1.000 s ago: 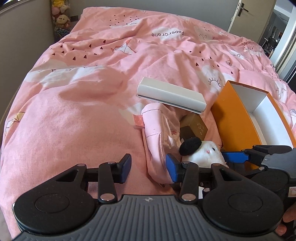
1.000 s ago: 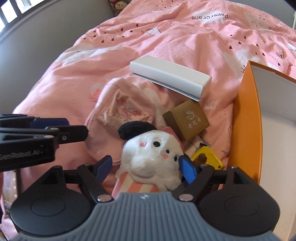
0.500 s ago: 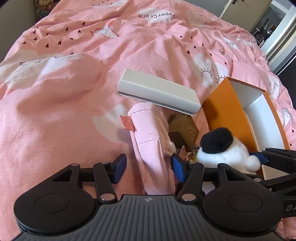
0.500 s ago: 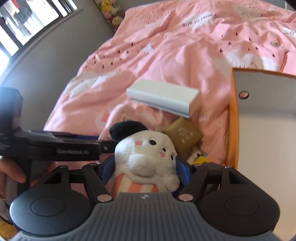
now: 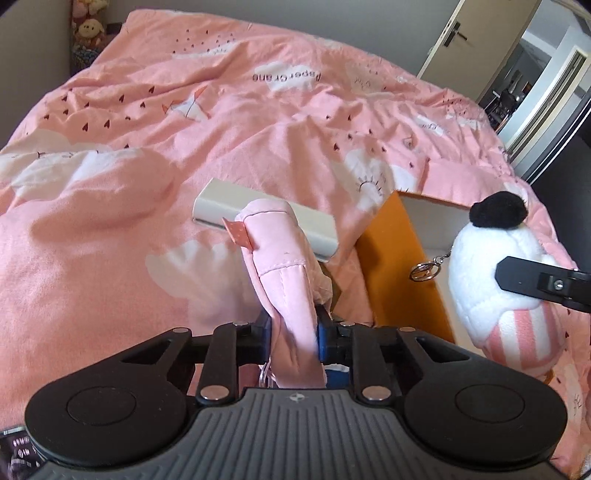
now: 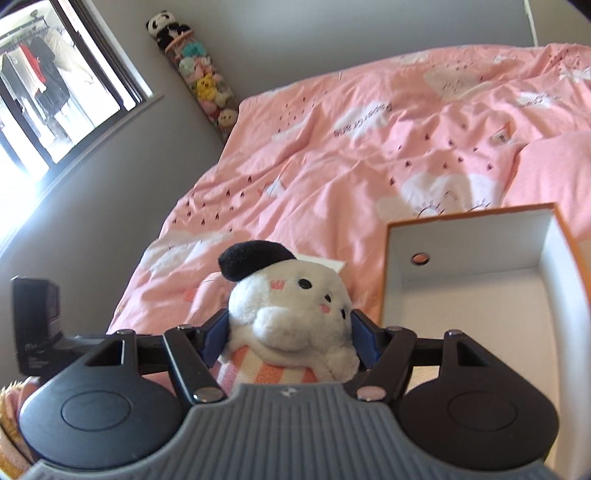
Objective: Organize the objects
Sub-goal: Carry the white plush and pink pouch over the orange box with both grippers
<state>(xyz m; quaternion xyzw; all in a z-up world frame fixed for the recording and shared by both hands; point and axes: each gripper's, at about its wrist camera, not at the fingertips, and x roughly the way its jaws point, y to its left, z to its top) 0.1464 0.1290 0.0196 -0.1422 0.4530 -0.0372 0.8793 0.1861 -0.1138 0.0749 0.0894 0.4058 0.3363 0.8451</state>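
Observation:
My left gripper (image 5: 293, 338) is shut on a pink fabric pouch (image 5: 284, 273) and holds it up above the bed. My right gripper (image 6: 288, 332) is shut on a white plush toy (image 6: 291, 314) with a black cap and a pink-striped body. The plush also shows in the left wrist view (image 5: 495, 280), lifted beside the orange box (image 5: 402, 266), with a key ring hanging from it. The orange box with a white inside (image 6: 469, 258) lies open on the bed, to the right of the plush. A long white box (image 5: 221, 201) lies on the bed behind the pouch.
A rumpled pink duvet (image 5: 184, 122) covers the whole bed. A column of plush toys (image 6: 199, 81) stands in the far corner by the grey wall. A window (image 6: 55, 85) is at the left. A door (image 5: 454, 33) is beyond the bed's far right.
My left gripper has closed on the pink pouch and lifted it. My right gripper has closed on the plush and raised it up and toward the orange box.

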